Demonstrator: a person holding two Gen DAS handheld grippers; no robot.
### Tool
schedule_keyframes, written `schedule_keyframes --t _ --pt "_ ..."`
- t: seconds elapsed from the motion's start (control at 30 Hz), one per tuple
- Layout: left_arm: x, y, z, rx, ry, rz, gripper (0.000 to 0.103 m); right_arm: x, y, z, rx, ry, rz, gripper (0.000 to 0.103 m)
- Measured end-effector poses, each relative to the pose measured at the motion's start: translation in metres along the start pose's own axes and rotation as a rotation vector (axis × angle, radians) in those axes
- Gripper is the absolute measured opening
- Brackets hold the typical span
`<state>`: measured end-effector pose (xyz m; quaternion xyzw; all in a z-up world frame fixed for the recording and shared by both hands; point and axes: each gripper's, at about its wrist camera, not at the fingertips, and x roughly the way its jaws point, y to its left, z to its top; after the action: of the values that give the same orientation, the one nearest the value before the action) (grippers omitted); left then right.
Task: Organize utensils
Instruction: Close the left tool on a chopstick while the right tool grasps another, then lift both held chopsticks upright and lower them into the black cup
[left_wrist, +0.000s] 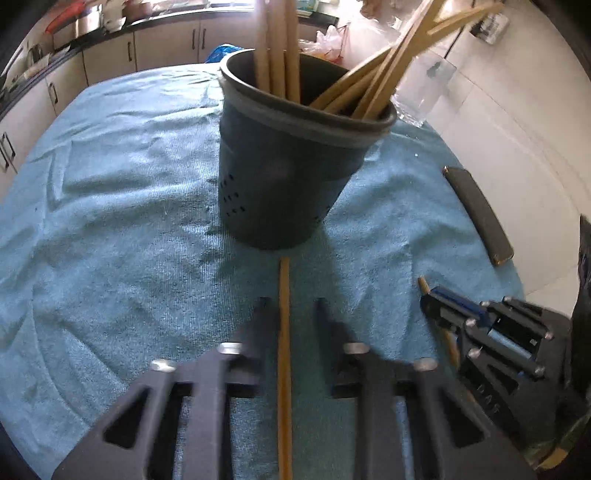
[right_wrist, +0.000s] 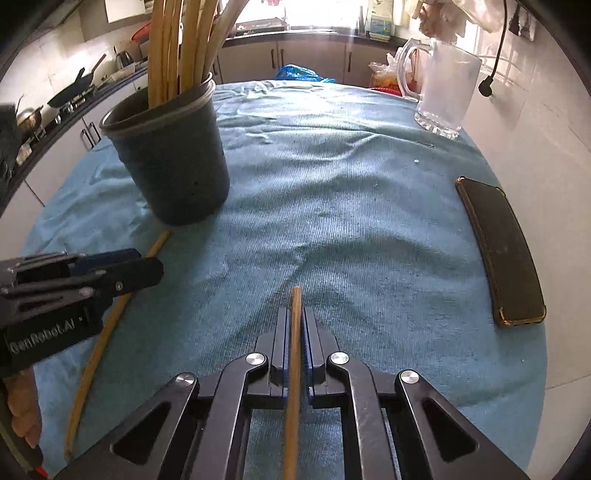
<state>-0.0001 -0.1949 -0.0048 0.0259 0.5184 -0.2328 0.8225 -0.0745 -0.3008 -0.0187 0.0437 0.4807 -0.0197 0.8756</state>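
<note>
Left gripper (left_wrist: 290, 306) clamps one chopstick (left_wrist: 284, 350), bottom centre, its tip touching the holder (left_wrist: 280, 177) at mid-frame; right gripper (right_wrist: 294, 317) clamps another stick (right_wrist: 294, 369), bottom centre.

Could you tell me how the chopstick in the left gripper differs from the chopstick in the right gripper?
The left gripper's chopstick reaches far past the left gripper, to the holder's foot. The right gripper's chopstick barely clears the right gripper. Both are plain wood, each pinched between shut fingers.
</note>
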Motion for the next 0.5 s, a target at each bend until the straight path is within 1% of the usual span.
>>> schedule_keyframes --t 0.1,0.13,0.2,0.33,0.5 --pt "-0.005 0.001 0.000 -0.027 -0.005 -0.018 0.005 -0.003 -0.006 0.002 0.042 -0.009 0.036 0.006" --pt "-0.011 0.001 0.000 -0.032 -0.019 -0.021 0.005 -0.008 -0.009 0.004 0.060 -0.024 0.049 0.006" --pt "-0.029 0.001 -0.001 -0.024 -0.057 -0.023 0.005 -0.024 -0.012 0.006 0.077 -0.066 0.074 0.006" --pt "-0.074 -0.006 -0.004 -0.002 -0.151 -0.024 0.006 -0.061 -0.014 0.009 0.089 -0.152 0.096 0.006" --pt "-0.126 -0.008 -0.017 -0.002 -0.244 -0.046 0.006 -0.106 -0.015 0.005 0.103 -0.250 0.114 0.006"
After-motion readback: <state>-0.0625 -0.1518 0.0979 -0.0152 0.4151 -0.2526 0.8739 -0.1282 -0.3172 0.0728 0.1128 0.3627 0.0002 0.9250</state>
